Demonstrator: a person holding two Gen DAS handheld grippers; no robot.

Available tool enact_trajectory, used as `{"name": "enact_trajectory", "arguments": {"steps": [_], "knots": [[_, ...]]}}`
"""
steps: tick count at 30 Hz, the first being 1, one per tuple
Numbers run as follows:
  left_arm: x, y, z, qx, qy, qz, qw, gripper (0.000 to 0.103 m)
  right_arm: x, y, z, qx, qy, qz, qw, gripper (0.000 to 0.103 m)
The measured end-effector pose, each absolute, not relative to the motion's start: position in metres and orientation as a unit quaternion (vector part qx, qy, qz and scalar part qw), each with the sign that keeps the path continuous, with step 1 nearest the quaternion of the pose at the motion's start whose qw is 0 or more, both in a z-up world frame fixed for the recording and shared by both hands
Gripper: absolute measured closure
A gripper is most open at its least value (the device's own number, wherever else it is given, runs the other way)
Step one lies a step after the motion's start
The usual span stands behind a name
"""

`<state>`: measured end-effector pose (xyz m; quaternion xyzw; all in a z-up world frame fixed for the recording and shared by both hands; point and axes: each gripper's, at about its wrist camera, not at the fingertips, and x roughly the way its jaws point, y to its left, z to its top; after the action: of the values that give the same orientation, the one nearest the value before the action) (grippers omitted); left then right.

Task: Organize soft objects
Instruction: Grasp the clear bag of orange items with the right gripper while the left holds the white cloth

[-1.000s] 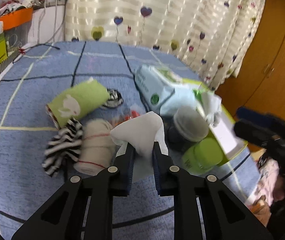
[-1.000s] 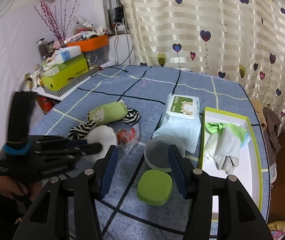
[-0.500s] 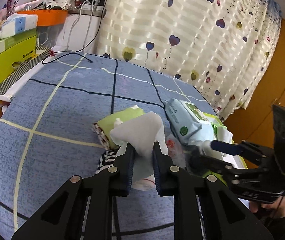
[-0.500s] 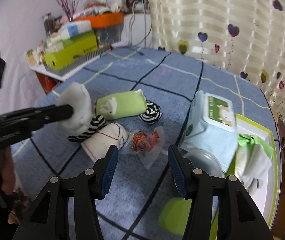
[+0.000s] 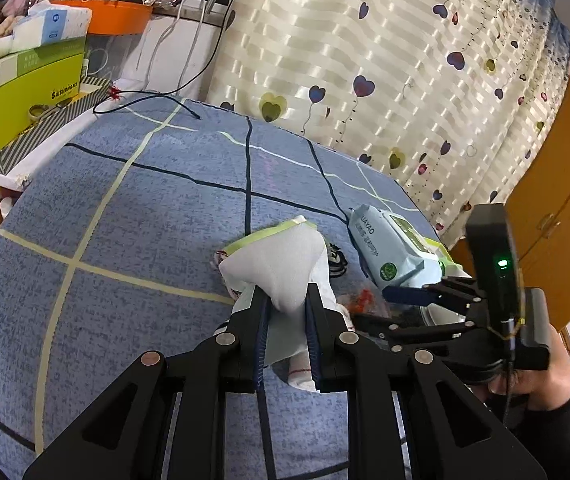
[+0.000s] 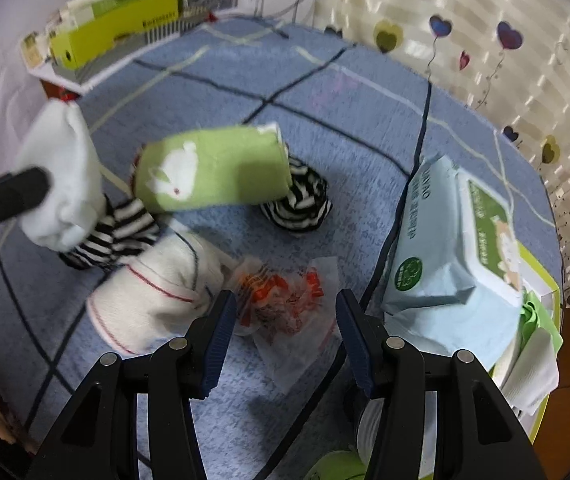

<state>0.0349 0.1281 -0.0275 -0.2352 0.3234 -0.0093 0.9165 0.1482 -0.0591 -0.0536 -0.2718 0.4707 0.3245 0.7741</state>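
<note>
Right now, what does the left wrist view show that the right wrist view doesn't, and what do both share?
Only the left wrist view: the left gripper shut on the white cloth, and the hand holding the right gripper. Only the right wrist view: the right gripper's open jaws above the clear snack packet, plus the striped socks. Both: the wipes pack and the green roll.

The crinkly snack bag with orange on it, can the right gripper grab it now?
Probably yes. The right gripper is open, its fingers either side of the snack bag, with nothing lying over it.
</note>
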Motion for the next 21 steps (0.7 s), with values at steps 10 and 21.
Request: {"name": "enact_trajectory", "arguments": {"steps": [10, 21], "knots": [[0.041, 0.128, -0.033, -0.241, 0.329, -0.02, 0.913, 0.085, 0.153, -0.047, -0.067, -0.298, 0.482, 0.334, 0.753, 0.052], [0.041, 0.117, -0.025, -0.234, 0.329, -0.027, 0.915, 0.085, 0.145, -0.06, -0.053, -0.281, 0.451, 0.343, 0.775, 0.08]]}}
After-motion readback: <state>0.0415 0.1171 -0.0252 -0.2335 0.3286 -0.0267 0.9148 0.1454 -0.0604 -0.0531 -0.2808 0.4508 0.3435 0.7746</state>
